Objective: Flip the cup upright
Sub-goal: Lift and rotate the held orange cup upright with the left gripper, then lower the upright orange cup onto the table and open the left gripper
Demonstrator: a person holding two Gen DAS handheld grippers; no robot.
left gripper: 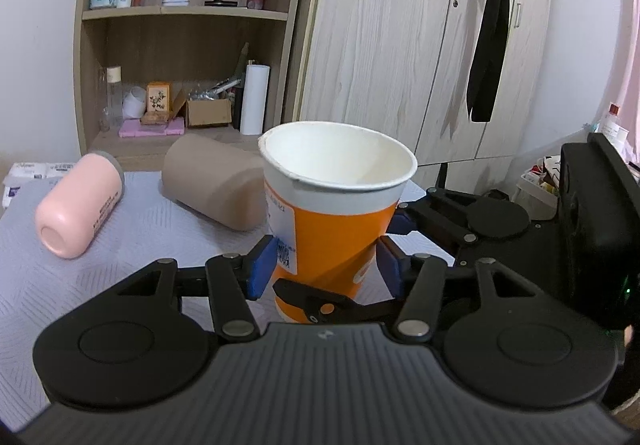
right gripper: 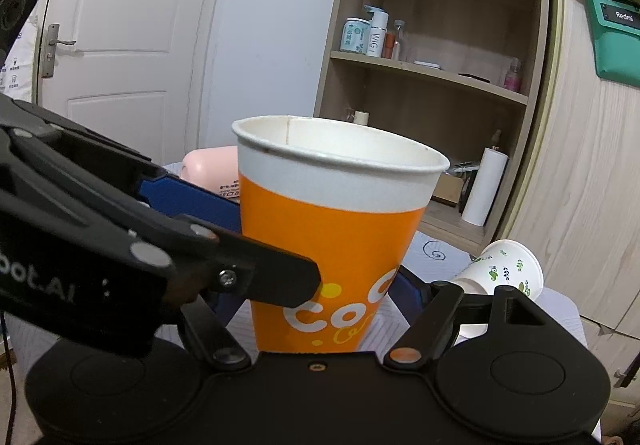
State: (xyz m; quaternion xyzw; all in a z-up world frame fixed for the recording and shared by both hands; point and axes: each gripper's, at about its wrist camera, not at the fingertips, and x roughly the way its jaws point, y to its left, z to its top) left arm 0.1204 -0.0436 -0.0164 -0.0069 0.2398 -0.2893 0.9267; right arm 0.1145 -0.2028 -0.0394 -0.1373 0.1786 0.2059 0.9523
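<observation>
An orange and white paper cup [left gripper: 332, 213] stands upright, mouth up, between both grippers. My left gripper [left gripper: 326, 265] has its blue pads against the cup's lower sides. My right gripper [right gripper: 316, 285] also closes on the cup [right gripper: 336, 237] from the other side, its finger showing in the left wrist view [left gripper: 404, 223]. The left gripper's finger [right gripper: 192, 201] crosses the right wrist view at left. The cup's base is hidden behind the gripper bodies.
A pink cup [left gripper: 80, 201] and a brown cup [left gripper: 216, 181] lie on their sides on the pale cloth-covered table [left gripper: 140, 245]. A white leaf-patterned paper cup [right gripper: 504, 269] lies on its side at the right. A wooden shelf unit [left gripper: 184, 45] and wardrobe stand behind.
</observation>
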